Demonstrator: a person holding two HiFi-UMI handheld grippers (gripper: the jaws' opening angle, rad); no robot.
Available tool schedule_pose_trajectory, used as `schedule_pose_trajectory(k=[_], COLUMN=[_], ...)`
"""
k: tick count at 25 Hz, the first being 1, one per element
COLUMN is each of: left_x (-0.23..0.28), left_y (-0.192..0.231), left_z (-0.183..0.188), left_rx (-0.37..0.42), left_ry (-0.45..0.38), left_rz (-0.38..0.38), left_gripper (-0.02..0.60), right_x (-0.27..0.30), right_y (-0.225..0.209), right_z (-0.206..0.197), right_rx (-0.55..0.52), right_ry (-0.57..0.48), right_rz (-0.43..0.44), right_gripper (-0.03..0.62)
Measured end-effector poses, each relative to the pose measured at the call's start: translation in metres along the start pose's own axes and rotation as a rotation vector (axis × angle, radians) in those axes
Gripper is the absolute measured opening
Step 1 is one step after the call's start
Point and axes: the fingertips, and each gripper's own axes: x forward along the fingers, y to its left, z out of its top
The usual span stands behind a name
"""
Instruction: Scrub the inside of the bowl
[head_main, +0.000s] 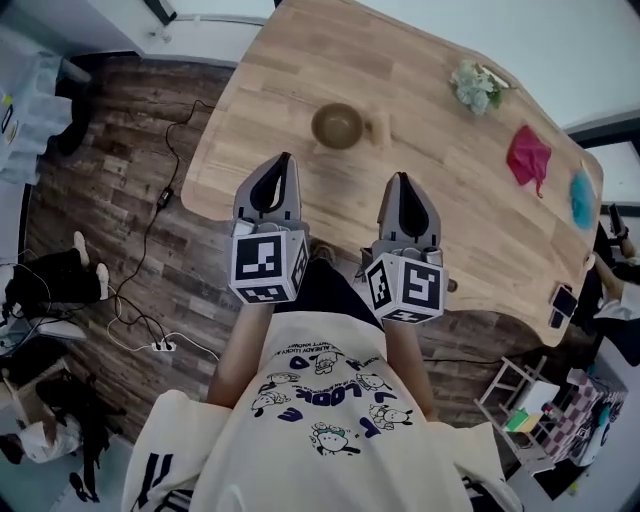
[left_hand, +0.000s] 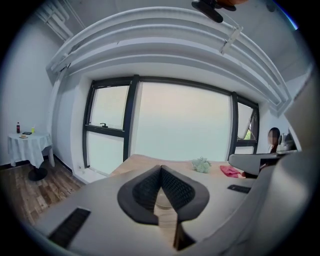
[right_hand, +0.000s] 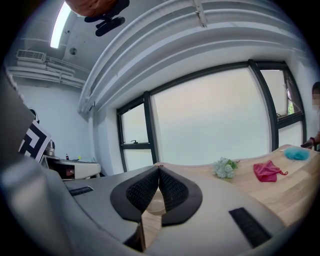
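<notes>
Head view: the bowl (head_main: 337, 125) stands on the wooden table (head_main: 300, 60). The left gripper (head_main: 283, 165) and right gripper (head_main: 402, 180) hang nearer the person than the bowl, apart from it.

Left gripper view: jaws pressed together, empty, with the bowl beyond them.

Right gripper view: jaws likewise closed on nothing, and a red cloth (right_hand: 267, 171) lies well right of the bowl.
</notes>
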Motion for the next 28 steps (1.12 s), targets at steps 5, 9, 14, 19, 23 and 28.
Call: schedule_pose_trajectory(k=[5, 9, 14, 19, 23, 28], left_x=[0.016, 0.035, 0.061, 0.084, 0.1, 0.115], left_y=[0.006, 0.012, 0.019, 0.02, 0.02, 0.024], left_z=[-0.007, -0.016, -0.028, -0.043, -0.052, -0.068], left_rx=[-0.019, -0.043, -0.061, -0.118, -0.15, -0.157], left_ry=[0.045, 0.082, 0.134, 0.199, 0.239, 0.308], left_rz=[-0.015, -0.03, -0.036, -0.058, -0.081, -0.095], left_gripper=[0.028, 0.028, 0.028, 0.028, 0.028, 0.038], right_x=[0.013, 0.027, 0.05, 0.072, 0.088, 0.103], right_y=[-0.007, -0.015, -0.025, -0.032, -0.037, -0.042], right_z=[-0.007, -0.013, -0.024, -0.035, -0.047, -0.057], right_rx=[0.019, 0.017, -0.005, 0.006, 0.016, -0.001], right_ry=[0.025, 0.044, 0.082, 0.123, 0.158, 0.183], right_rz=[-0.028, -0.054, -0.066, -0.085, -0.095, -0.112], right_gripper=[0.008, 0.008, 0.008, 0.009, 0.009, 0.009])
